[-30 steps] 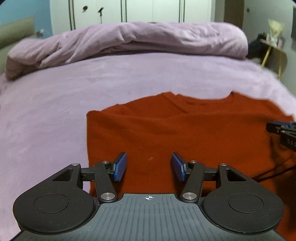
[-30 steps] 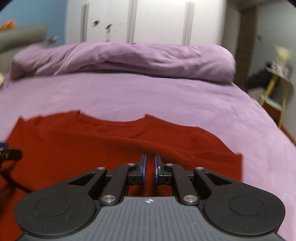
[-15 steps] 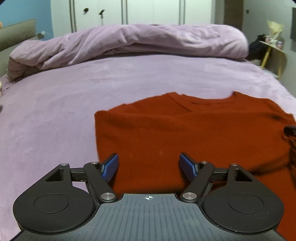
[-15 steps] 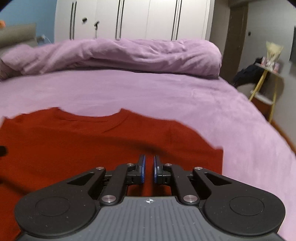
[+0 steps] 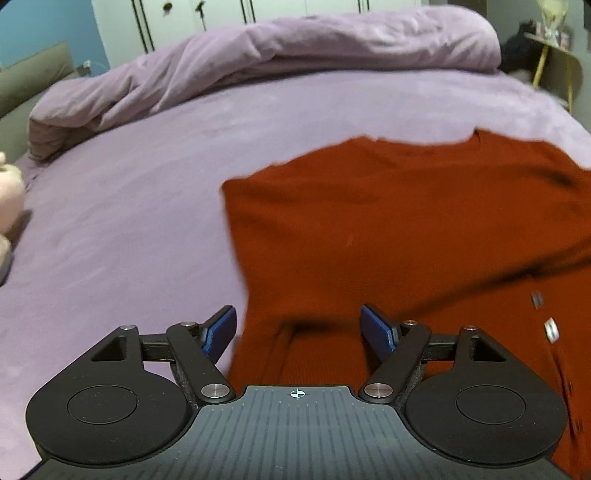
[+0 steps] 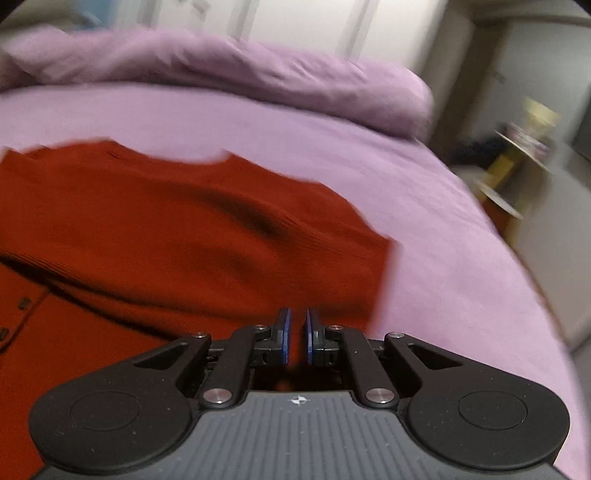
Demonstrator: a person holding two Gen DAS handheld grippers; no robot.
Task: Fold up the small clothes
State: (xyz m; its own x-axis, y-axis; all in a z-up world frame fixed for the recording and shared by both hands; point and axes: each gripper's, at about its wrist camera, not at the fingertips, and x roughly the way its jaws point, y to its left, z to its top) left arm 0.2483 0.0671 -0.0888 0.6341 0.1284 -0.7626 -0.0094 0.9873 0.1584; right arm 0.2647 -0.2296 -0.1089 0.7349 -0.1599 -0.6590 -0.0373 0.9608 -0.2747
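A rust-red knitted garment point(image 5: 406, 221) with small buttons point(image 5: 550, 328) lies spread on the purple bed point(image 5: 129, 221). My left gripper point(image 5: 299, 325) hovers open over the garment's near left edge; a narrow folded strip of red cloth lies below the gap, and the pads touch nothing. In the right wrist view the garment point(image 6: 147, 221) has a raised crease running toward my right gripper point(image 6: 297, 332). Its blue pads stand almost together at the near right edge, with red cloth showing in the thin slit between them.
A bunched purple duvet point(image 5: 295, 55) lies across the far end of the bed. White wardrobe doors point(image 5: 258, 7) stand behind it. A small yellow-legged side table point(image 6: 524, 140) is off the bed's right side. A pale pink rounded object point(image 5: 7, 188) sits at the left edge.
My left jaws have widened and that view has shifted left, so the garment now sits more to the right. The right view has swung, and the cloth's right side has creased.
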